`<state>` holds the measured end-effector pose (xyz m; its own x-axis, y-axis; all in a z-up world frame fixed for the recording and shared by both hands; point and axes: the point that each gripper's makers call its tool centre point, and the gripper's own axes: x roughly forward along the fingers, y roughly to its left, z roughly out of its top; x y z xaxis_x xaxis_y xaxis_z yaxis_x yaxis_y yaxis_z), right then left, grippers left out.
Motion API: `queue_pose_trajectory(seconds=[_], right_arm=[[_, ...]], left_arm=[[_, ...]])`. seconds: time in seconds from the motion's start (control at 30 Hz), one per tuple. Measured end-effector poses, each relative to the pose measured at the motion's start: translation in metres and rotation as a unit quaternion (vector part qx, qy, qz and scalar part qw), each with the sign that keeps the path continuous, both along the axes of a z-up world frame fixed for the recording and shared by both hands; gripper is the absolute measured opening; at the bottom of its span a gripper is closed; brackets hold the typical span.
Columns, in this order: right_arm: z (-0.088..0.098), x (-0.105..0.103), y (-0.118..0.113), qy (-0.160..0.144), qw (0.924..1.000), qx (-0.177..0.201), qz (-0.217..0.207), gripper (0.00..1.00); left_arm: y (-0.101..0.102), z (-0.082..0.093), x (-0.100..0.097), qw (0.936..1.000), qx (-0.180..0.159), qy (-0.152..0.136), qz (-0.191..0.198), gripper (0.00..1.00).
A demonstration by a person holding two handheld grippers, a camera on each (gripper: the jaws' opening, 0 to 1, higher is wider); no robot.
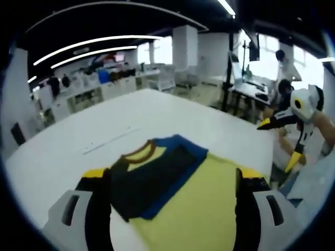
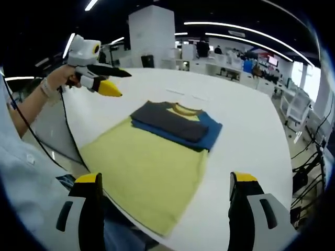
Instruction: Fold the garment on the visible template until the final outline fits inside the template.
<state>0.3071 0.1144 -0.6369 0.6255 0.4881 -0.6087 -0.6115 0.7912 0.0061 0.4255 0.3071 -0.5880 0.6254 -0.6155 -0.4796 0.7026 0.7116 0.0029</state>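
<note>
Right gripper view: garment (image 2: pixel 157 151) on white table (image 2: pixel 251 130) (open-plan office).

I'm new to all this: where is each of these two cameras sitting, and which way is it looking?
Left gripper view: rides on the left gripper, looking forward along its open jaws over the garment on the white table; the right gripper enters at the right.
Right gripper view: rides on the right gripper, looking along its open jaws at the garment from another side; the left gripper, held in the person's hand, shows at upper left.
Shared: the yellow garment with its dark and blue sleeves folded in, the white table, the office behind.
</note>
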Motion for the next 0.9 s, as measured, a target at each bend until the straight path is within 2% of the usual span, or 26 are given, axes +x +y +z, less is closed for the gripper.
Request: queue_pose_trajectory(seconds=[0.17,0.6,0.9], right_arm=[[-0.001,0.000,0.000,0.001,1.0000,0.000,-0.001,1.00],[-0.002,0.003,-0.006,0.002,0.9999,0.000,-0.011,1.00],[-0.005,0.003,-0.007,0.007,0.9999,-0.001,-0.012,1.00]], left_arm=[[0.000,0.000,-0.008,1.0000,0.001,0.003,-0.006,0.99],[0.013,0.005,-0.022,0.9999,-0.005,0.008,0.006,0.99],[0.023,-0.009,-0.027,0.9996,0.002,0.024,0.015,0.99]])
